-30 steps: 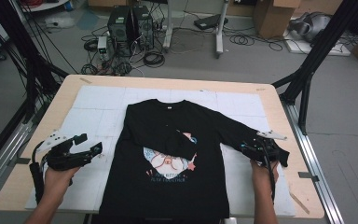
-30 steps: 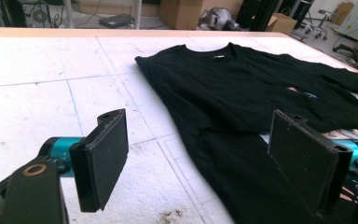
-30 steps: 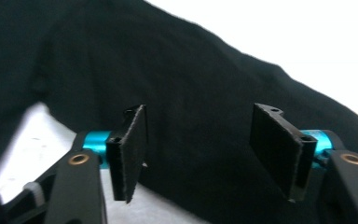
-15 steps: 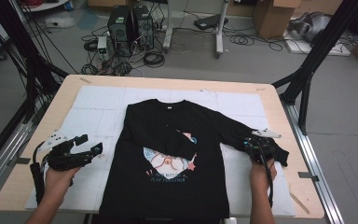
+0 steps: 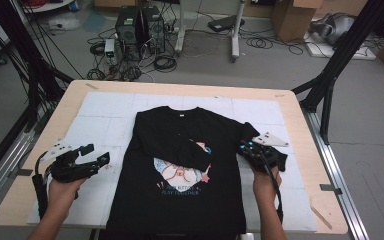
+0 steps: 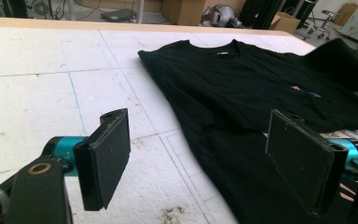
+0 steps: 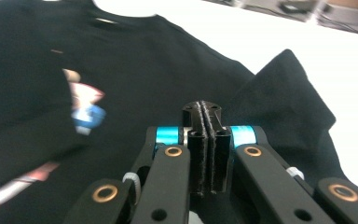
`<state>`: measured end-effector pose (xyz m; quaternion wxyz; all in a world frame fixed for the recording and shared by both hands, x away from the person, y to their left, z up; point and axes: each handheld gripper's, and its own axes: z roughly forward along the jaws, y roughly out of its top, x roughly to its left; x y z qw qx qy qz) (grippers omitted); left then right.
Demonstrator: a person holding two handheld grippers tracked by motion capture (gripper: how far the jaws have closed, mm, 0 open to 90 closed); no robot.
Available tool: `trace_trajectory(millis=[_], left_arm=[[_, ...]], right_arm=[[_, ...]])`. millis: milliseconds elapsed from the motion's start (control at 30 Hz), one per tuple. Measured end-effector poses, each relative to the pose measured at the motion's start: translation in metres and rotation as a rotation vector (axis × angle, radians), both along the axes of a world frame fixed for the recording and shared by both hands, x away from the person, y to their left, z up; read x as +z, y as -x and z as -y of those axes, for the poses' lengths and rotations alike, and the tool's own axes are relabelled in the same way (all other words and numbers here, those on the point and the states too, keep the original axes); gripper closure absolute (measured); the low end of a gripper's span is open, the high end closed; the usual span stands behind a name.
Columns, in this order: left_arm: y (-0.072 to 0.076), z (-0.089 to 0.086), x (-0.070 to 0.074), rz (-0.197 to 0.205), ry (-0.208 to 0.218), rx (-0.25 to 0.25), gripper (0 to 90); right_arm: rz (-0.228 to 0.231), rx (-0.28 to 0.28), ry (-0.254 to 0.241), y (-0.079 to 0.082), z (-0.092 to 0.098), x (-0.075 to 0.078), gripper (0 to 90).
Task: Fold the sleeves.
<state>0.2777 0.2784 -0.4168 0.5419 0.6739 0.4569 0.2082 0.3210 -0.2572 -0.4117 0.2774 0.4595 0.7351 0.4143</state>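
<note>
From the high view I see the black T-shirt lying flat, print side up, in the middle of the white mat on the surface. One sleeve is folded in across the chest. My left tongs sit over the mat just beside the shirt's edge, wide open and holding nothing. My right tongs are at the other sleeve, which is bunched up at the shirt's far side; from up here I cannot see whether the cloth is pinched.

The left gripper view gives me what the overhead hides: the two pads stand far apart with bare mat and the shirt's edge between them, touching neither. The neck label is readable as a small tag at the collar.

The right gripper view settles the other side: the right tongs are pressed fully together, pads meeting face to face. Black sleeve cloth rises in a peak just behind them, and the picture is blurred; whether a fold is caught between the pads I cannot tell.
</note>
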Motion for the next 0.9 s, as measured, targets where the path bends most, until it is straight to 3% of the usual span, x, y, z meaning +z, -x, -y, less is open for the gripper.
trace_trajectory(millis=[200,367,400,433,467,567,667,800,900], left_arm=[[0.0,0.0,0.0,0.0,-0.001,0.004,22.3],[0.0,0.0,-0.001,-0.002,-0.002,0.004,22.4],[0.0,0.0,-0.001,-0.002,-0.002,0.004,22.4],[0.0,0.0,-0.001,-0.002,-0.002,0.004,22.4],[0.0,0.0,0.0,-0.001,-0.006,0.003,22.3],[0.0,-0.001,0.0,-0.002,-0.004,0.002,22.4],[0.001,-0.003,0.0,-0.001,0.003,0.008,22.4],[0.002,-0.005,0.001,0.005,0.013,0.012,22.4],[0.001,-0.005,0.002,0.016,0.018,0.014,22.4]], right_arm=[[0.003,0.136,0.04,-0.001,-0.043,0.003,89.1],[-0.029,0.213,0.083,-0.004,-0.069,-0.004,88.8],[-0.024,0.221,0.079,-0.004,-0.073,-0.005,81.8],[-0.028,0.211,0.06,-0.005,-0.075,-0.006,58.4],[-0.029,0.191,0.052,-0.006,-0.076,-0.005,53.2],[0.027,0.136,0.029,-0.003,-0.062,0.006,51.8],[0.05,0.045,-0.01,0.003,-0.03,0.016,48.7],[-0.004,-0.075,0.018,0.014,0.017,0.006,44.1],[-0.045,-0.164,-0.012,0.019,0.042,-0.006,30.0]])
